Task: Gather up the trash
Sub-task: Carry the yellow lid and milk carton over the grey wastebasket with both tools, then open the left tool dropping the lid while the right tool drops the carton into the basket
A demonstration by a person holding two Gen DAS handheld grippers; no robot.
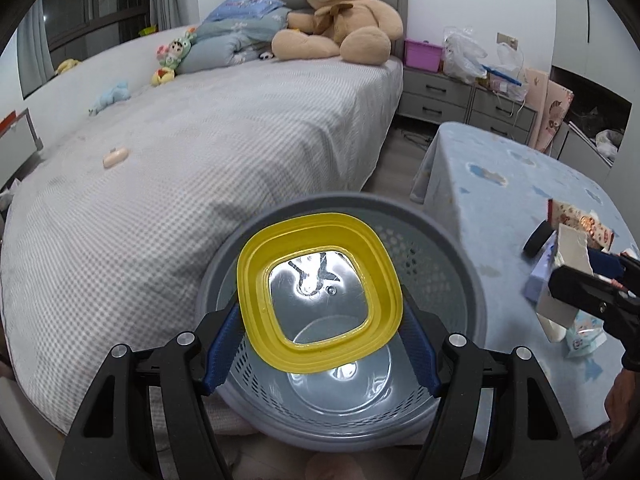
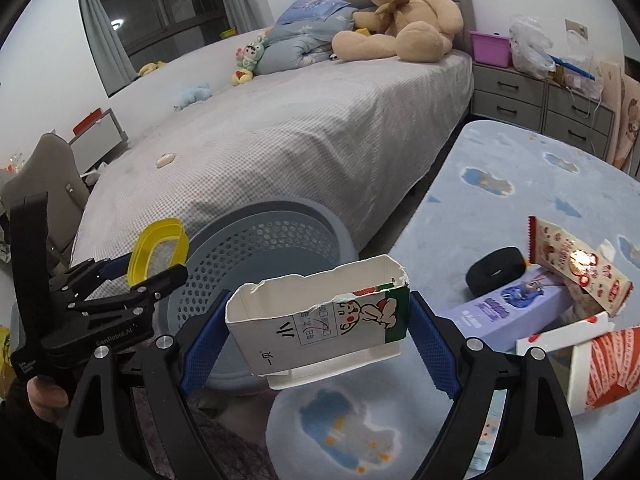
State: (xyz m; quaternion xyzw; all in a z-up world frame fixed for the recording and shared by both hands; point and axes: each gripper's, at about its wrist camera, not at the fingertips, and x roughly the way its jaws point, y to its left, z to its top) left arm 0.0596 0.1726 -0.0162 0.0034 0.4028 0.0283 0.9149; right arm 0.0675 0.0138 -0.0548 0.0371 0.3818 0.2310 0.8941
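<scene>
Yellow lid [image 1: 320, 296] is clamped in the left claw [image 1: 320, 316] directly over the bin [image 1: 460, 248], while a torn carton [image 2: 320, 320], lengthwise between pads, is gripped by the right claw [image 2: 318, 336] beside it.

large teddy bear [image 1: 340, 16] on checked bed [image 1: 200, 168]; grey drawers [image 1: 460, 100] beyond, pink box [image 1: 423, 54] on top.
</scene>
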